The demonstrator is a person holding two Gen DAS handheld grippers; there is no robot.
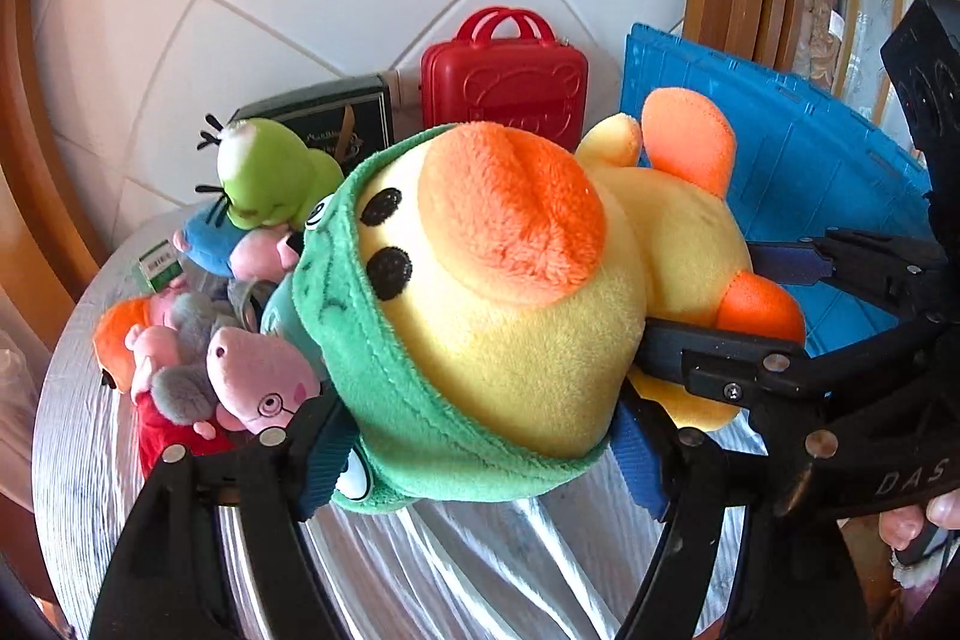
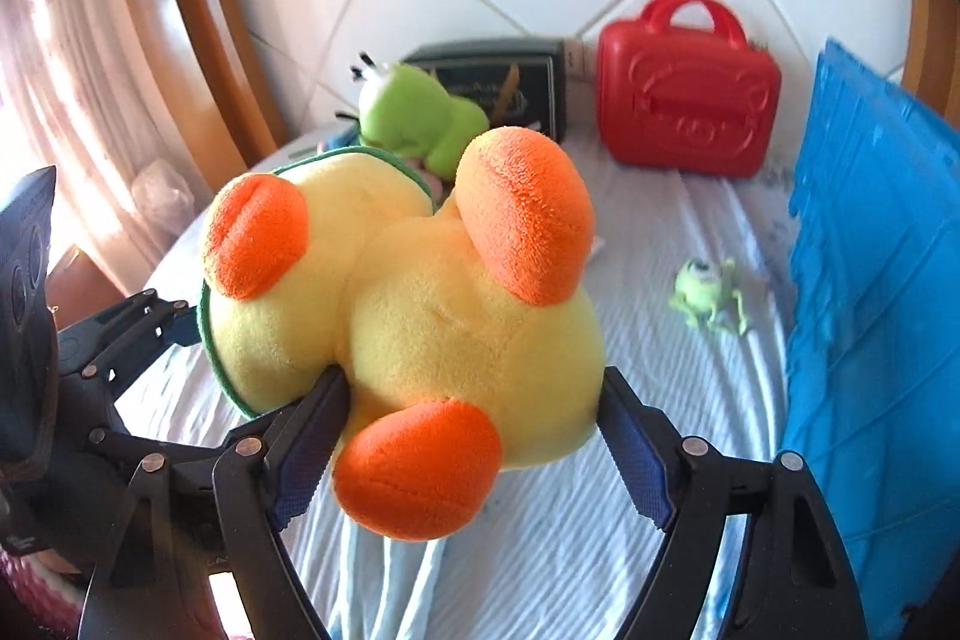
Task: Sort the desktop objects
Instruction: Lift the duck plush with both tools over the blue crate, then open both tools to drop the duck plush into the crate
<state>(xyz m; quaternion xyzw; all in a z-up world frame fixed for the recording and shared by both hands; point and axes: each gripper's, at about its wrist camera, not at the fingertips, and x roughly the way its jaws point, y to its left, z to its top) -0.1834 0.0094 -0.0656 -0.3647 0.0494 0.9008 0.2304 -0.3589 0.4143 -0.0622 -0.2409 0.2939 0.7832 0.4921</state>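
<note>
Both tongs angled down w/ duck plush (image 1: 510, 292) pinched between them, held above worktop (image 1: 90, 430). Left tongs (image 1: 480, 454) clamp its hooded head, right tongs (image 2: 468, 436) its body near blue crate (image 2: 870, 310).

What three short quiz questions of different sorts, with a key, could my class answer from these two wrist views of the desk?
1. True or false: the yellow duck plush is lying on the table, untouched.
2. Multiple choice: the red case stands A) against the tiled wall, B) inside the blue crate, C) on top of the duck.
3. Fill in: the small green one-eyed figure lies on the cloth between the duck and the ____.

Key
1. False: the left tool grips its head end and the right tool its body, holding it above the table.
2. A
3. blue crate
</note>
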